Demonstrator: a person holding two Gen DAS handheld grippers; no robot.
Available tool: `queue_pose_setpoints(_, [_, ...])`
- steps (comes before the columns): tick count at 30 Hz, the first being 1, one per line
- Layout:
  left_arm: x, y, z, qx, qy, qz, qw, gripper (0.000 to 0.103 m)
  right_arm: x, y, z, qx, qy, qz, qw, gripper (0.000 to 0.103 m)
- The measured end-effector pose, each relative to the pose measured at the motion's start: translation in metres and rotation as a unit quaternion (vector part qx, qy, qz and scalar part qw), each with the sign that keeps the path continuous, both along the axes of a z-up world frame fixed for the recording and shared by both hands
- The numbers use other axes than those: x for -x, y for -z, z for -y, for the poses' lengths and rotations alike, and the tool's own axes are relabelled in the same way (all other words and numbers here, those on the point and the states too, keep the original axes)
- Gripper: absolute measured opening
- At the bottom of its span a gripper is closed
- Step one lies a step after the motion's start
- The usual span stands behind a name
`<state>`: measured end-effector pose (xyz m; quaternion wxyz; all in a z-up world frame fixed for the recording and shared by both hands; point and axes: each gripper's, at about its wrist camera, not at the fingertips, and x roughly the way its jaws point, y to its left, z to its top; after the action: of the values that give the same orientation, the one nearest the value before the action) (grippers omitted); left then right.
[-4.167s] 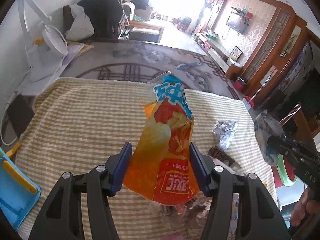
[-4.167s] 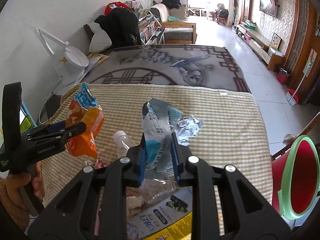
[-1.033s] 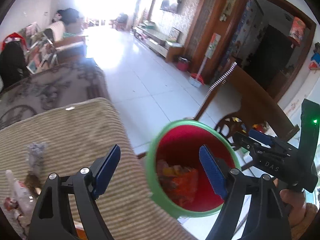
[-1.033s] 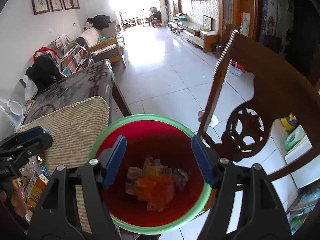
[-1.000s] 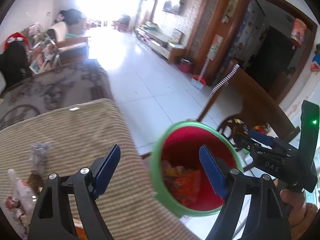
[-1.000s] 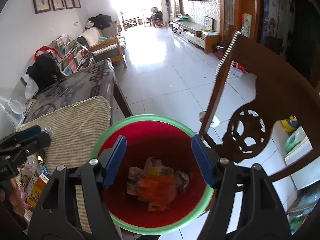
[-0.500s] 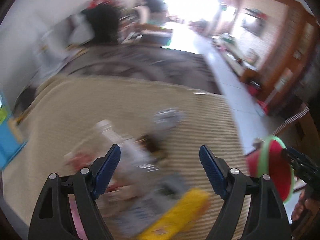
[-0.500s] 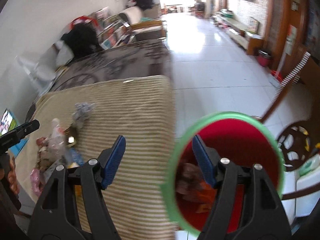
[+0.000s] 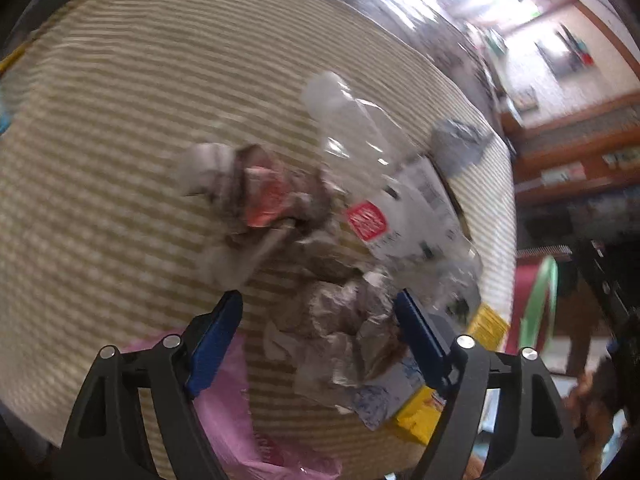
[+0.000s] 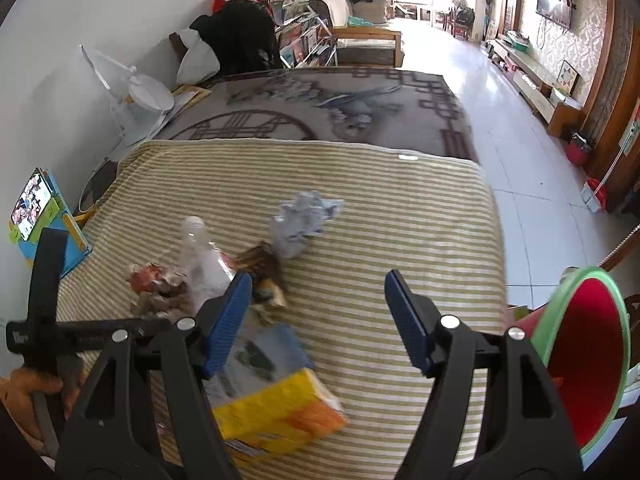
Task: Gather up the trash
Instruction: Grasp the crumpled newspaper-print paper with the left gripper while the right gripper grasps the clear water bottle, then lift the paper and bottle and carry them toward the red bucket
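While both grippers are empty and back over the heap, the lines below give where things stand.

Step in hand: reaching for the next piece of rubbish; some trash lies on the striped cloth [image 10: 400, 216], so by my reading the job is partly done.

Trash, where it is: a loose heap near the front edge of the cloth, made up of a clear plastic bottle [image 9: 352, 120], a crumpled foil wrapper [image 9: 340, 320], a red and grey wrapper [image 9: 260, 196], a yellow box [image 10: 276, 412], a pink bag [image 9: 224, 412] and a grey paper ball [image 10: 300, 220] a little apart.

Bin: a red bucket with a green rim [image 10: 618, 344], tilted, just off the cloth's right edge.

Left gripper [image 9: 316, 336]: jaws apart and just narrowed a little, nothing pinched; the foil wrapper sits between the blue pads, which do not appear to press it. It points steeply down at the heap; the view is blurred.

Right gripper [image 10: 318, 320]: jaws apart, empty, over bare cloth beside the yellow box, angled down.

Hands: the left hand [image 10: 44, 392] in an orange sleeve grips its handle at the heap's left.

Next move, as I judge it: lower the left gripper so the pads straddle the foil wrapper, close, then carry it right to the bucket. The right gripper could shift left for the yellow box.

Risk: thin foil may slip or drag neighbours along.
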<state>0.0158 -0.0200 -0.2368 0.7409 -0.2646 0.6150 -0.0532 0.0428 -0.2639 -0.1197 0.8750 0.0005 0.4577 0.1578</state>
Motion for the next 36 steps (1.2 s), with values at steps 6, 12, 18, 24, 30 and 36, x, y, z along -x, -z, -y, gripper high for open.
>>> queue_pose_setpoints(6, [-0.004, 0.011, 0.008, 0.033, 0.085, -0.006, 0.9958, 0.046, -0.006, 0.007, -0.039, 0.006, 0.002, -0.012, 1.0, 0.067])
queue_pose_setpoints(12, [-0.009, -0.018, -0.026, 0.03, 0.071, 0.058, 0.9954, 0.039, -0.017, 0.027, -0.062, 0.018, 0.003, -0.049, 0.999, 0.067])
queue_pose_setpoints(18, [-0.009, -0.066, -0.058, -0.039, 0.045, 0.147, 0.9874, 0.039, -0.027, 0.049, -0.098, 0.028, -0.027, -0.074, 0.996, 0.065])
queue_pose_setpoints(24, [-0.013, -0.09, -0.071, -0.059, 0.04, 0.182, 0.9807, 0.039, -0.029, 0.079, -0.13, 0.066, -0.066, -0.113, 0.989, 0.058])
queue_pose_setpoints(30, [-0.02, -0.121, -0.07, -0.093, 0.053, 0.221, 0.9695, 0.04, -0.021, 0.074, -0.129, 0.062, -0.058, -0.101, 0.991, 0.052])
queue_pose_setpoints(36, [-0.024, -0.148, -0.056, -0.133, 0.069, 0.262, 0.9534, 0.04, -0.013, 0.033, -0.113, 0.03, -0.025, -0.058, 0.998, 0.052])
